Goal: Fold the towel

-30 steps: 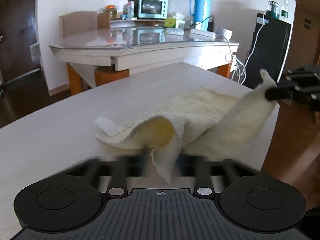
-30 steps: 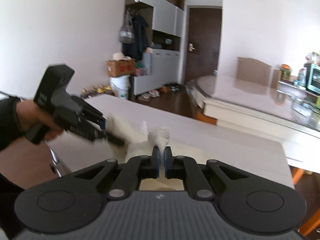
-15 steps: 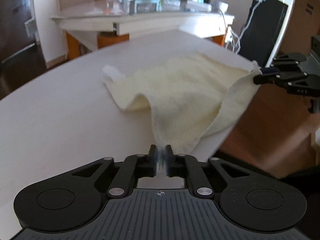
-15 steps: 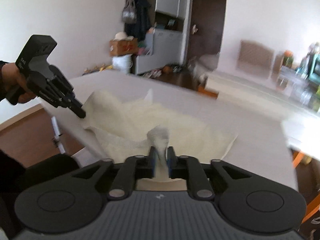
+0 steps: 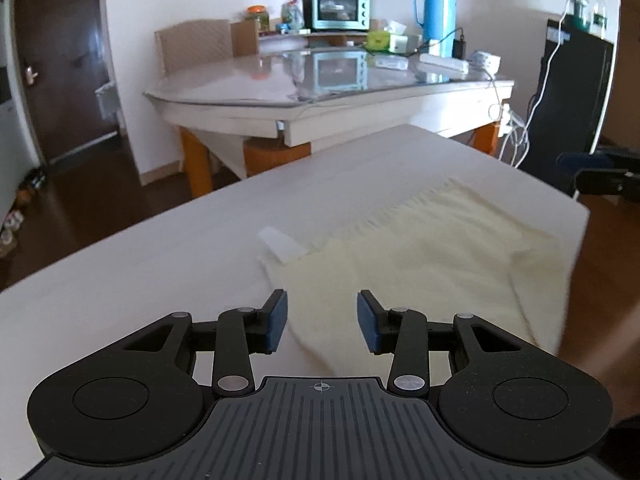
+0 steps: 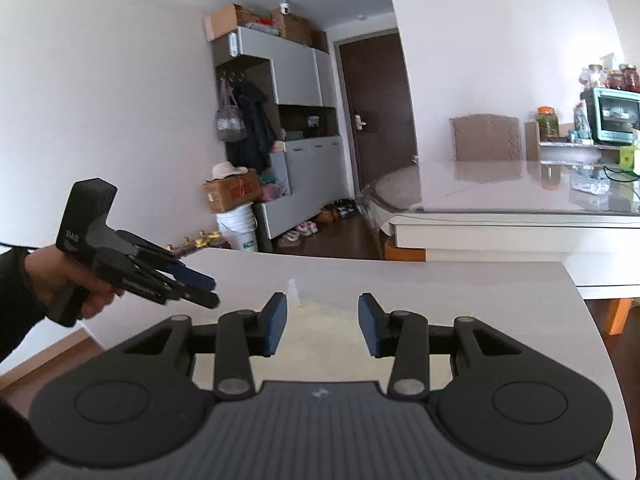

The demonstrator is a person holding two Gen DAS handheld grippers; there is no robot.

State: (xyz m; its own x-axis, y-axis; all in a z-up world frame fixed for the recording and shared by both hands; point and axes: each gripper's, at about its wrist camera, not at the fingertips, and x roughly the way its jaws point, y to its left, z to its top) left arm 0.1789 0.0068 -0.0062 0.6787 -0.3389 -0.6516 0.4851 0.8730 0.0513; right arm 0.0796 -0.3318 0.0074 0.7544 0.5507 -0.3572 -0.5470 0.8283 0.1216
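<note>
Looking down our left gripper (image 5: 322, 316), we see its two fingers partway apart. The jaws are opening, and nothing is pinched between the blue pads (image 5: 279, 320). The pale yellow towel (image 5: 432, 264) lies on the white table (image 5: 140, 280) just past the fingertips. It looks flat and folded over, with one side at the far right edge of the table. A fringe runs along its far edge. A small white tag (image 5: 280, 242) sticks out at its left corner.

At the right edge of this view we see the tips of our right gripper (image 5: 600, 178), past the table corner and off the towel.

From our right gripper (image 6: 322, 320) we see the same thing. Its jaws are opening too, and the blue pads (image 6: 278, 322) hold nothing. A strip of the towel (image 6: 320, 340) shows on the table (image 6: 440, 280) under and between the fingers. We cannot tell if the fingers touch the cloth.

On the left of this view a hand (image 6: 60, 280) in a dark sleeve holds our left gripper (image 6: 208, 288). It points toward the towel's near corner. Its fingers are seen from the side, so from here we cannot tell how wide they are.

Behind the white table stands a bigger table with a glass top (image 5: 328, 80). On it are a small green oven (image 5: 335, 8) and a blue jug (image 5: 435, 10).
</note>
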